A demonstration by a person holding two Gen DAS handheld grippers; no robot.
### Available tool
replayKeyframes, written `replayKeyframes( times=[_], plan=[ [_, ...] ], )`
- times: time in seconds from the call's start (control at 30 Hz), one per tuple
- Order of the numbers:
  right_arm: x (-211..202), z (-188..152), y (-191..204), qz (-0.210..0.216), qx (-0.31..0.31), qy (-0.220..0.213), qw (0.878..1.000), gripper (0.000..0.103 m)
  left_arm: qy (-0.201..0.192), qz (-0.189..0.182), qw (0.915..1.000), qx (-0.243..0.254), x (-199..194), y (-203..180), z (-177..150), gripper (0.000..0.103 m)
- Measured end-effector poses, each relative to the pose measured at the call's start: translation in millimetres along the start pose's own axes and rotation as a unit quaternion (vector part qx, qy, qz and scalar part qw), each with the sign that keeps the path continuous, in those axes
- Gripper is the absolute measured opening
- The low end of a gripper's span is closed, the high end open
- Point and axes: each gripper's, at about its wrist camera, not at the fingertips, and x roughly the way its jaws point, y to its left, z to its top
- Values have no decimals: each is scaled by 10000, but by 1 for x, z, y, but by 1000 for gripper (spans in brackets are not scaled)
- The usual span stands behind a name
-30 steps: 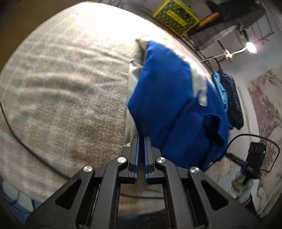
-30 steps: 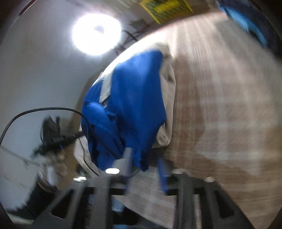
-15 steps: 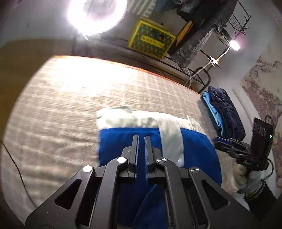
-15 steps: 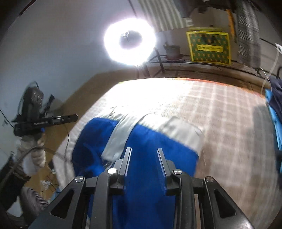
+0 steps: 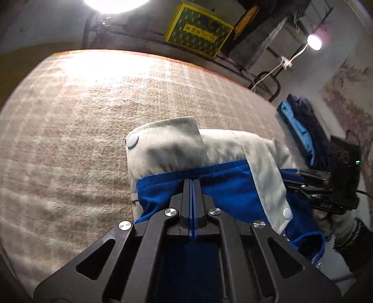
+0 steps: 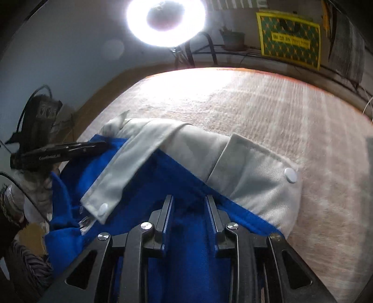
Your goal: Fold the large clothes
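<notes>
Unreadable yellow lettering, green box (image 6: 290, 43)

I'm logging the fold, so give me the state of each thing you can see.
Jacket: blue and pale grey, bunched on the bed.
Left tongs: shut on the jacket's blue cloth.
Right tongs: just been closing, blue cloth between them.
Ring light: on.
Snap: undone.

Right gripper (image 6: 189, 205) fingers closing over blue-white jacket (image 6: 177, 177).

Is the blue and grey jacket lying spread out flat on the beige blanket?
No, the blue and grey jacket is folded over into a thick bundle on the beige blanket.
</notes>
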Motion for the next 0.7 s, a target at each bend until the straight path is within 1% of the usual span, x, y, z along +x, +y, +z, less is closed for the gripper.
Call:
replayKeyframes(
  times=[0.03, 0.07, 0.1, 0.17, 0.2, 0.23, 0.3, 0.37, 0.47, 0.57, 0.6, 0.67, 0.7],
  plan=[
    [1, 0, -2, 50, 45, -10, 10000, 25, -53, -136, 9999, -85, 0, 5, -2, 3],
    [1, 1, -3, 100, 83, 0, 9999, 25, -75, -188, 9997, -116, -1, 8, -3, 3],
    [1, 1, -4, 145, 94, 55, 9998, 25, -65, -158, 9998, -118, -1, 7, -2, 3],
    [-2, 3, 0, 56, 51, 129, 9999, 25, -8, 20, 10000, -82, -7, 1, 0, 3],
    [-6, 6, 5, -31, 37, 146, 9999, 26, 24, 192, 9998, -53, -14, -5, 1, 3],
    [-13, 6, 7, -62, 45, 114, 9999, 29, 7, 247, 9997, 8, -20, -12, 1, 3],
    [-36, 3, 14, 114, -2, -85, 9999, 30, -143, 329, 9992, 175, -40, -25, -1, 3],
    [-64, -7, 24, 321, -141, -297, 9989, 31, -276, 194, 9990, 277, -67, -38, -9, 3],
    [-101, -33, 44, 606, -462, -501, 9958, 31, -401, 44, 9987, 326, -94, -52, -22, 3],
    [-119, -58, 62, 747, -735, -457, 9934, 33, -398, -151, 9985, 333, -116, -65, -44, 3],
    [-122, -65, 67, 720, -830, -428, 9930, 37, -366, -204, 9987, 295, -119, -68, -52, 3],
    [-126, -80, 79, 570, -1078, -354, 9919, 41, -296, -366, 9987, 196, -123, -73, -66, 3],
    [-127, -86, 83, 456, -1206, -327, 9911, 40, -275, -386, 9987, 171, -127, -75, -73, 3]
  ],
)
